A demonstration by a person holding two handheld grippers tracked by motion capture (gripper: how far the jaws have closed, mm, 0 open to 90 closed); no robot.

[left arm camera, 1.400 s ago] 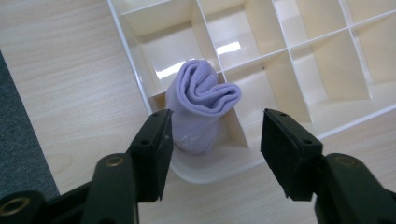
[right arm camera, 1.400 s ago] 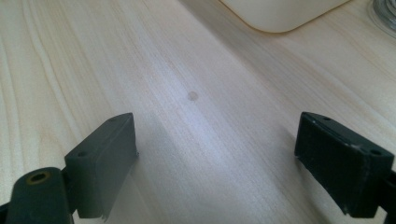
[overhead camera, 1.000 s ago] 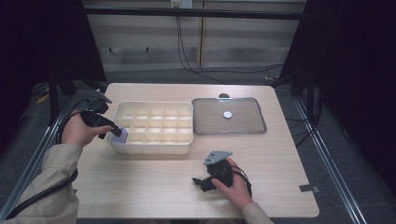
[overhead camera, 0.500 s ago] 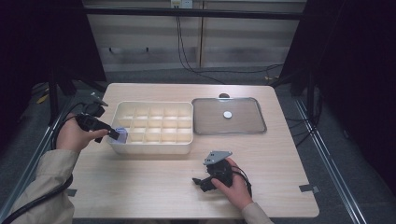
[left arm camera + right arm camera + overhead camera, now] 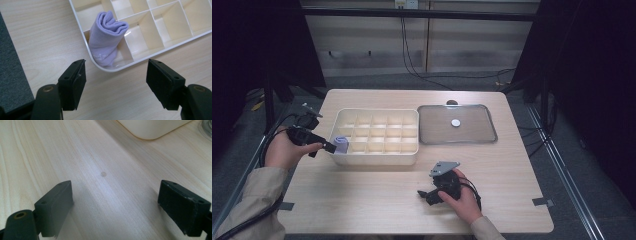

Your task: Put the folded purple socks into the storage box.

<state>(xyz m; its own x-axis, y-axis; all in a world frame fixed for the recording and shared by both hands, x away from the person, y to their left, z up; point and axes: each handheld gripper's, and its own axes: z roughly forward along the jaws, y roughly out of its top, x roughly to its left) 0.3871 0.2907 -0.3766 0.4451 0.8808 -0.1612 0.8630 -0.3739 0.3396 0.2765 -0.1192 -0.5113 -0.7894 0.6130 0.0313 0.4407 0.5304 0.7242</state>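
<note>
Two hand-held grippers work over a pale wooden counter (image 5: 377, 200). The left gripper (image 5: 330, 147), held in the person's left hand (image 5: 287, 150), sits near the counter's left edge, pointing at the left end of a cream divider tray (image 5: 377, 159). Its jaws are open, with nothing between them; in the left gripper view they stand wide apart just short of the tray's rounded corner, above bare wood.

A rolled lilac sock (image 5: 106, 37) stands in the tray's corner compartment, the one nearest the left gripper and towards the counter's near-left side. The roll leans slightly, its folded end up above the divider walls and its lower end down inside the compartment, against the tray's outer wall. In the high view the sock (image 5: 341, 144) shows as a small lilac shape just beyond the left gripper's tips. The tray's other compartments that can be seen hold nothing.

The right gripper (image 5: 423, 194), in the person's right hand (image 5: 462, 197), rests low near the counter's near edge, well apart from the tray. Its jaws are open too, with only bare wood between them.

Beside the tray, towards the counter's far-right side, a clear lid (image 5: 457, 125) lies flat, touching or nearly touching the tray's right end.
</note>
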